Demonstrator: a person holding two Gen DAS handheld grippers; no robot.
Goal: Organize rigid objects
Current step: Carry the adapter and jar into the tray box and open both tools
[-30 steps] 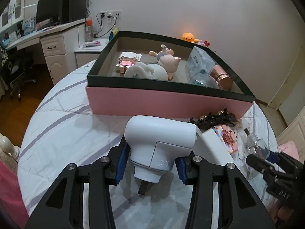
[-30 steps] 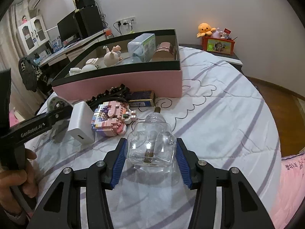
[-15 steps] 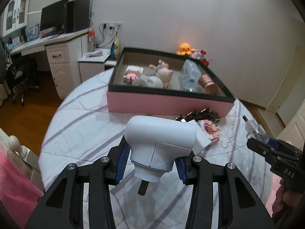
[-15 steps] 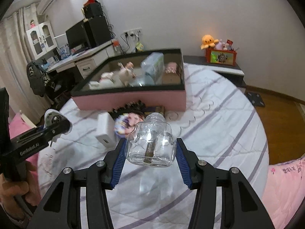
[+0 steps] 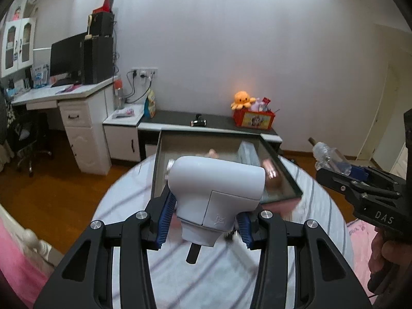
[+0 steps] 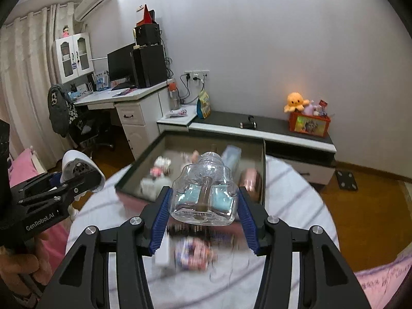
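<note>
Two grippers, one object each. Left gripper [image 5: 203, 225]: both blue pads [image 5: 164, 213] clamped on one white hair dryer [image 5: 215, 193], held above the striped bedspread [image 5: 226, 278]; a faint embossed mark on its flat panel is not legible. Right gripper [image 6: 203, 219]: fingers closed on one clear glass bottle [image 6: 204, 190], neck pointing away, raised above the bed (raised lettering along its base too blurred to read). Readable writing: "GenRobot.AI" on the left gripper body as seen from the right wrist view, "DAS" on the right gripper body as seen from the left wrist view. Below the bottle, on the bedspread: one white block [image 6: 162, 253] and one pink-and-white brick figure [image 6: 193, 255], both motion-blurred. Beyond, one open box [image 6: 264, 170] with dark rim and pink outer wall, holding several items, count uncertain from blur; one copper-coloured can [image 6: 251, 180] and one pale blue pack [image 6: 231, 157] are distinguishable. Far: one low cabinet [image 6: 270, 128] carrying one red bin [image 6: 309, 125] and one orange octopus plush [image 6: 296, 101]; one desk [image 6: 123, 97] with one monitor [image 6: 119, 63].
</note>
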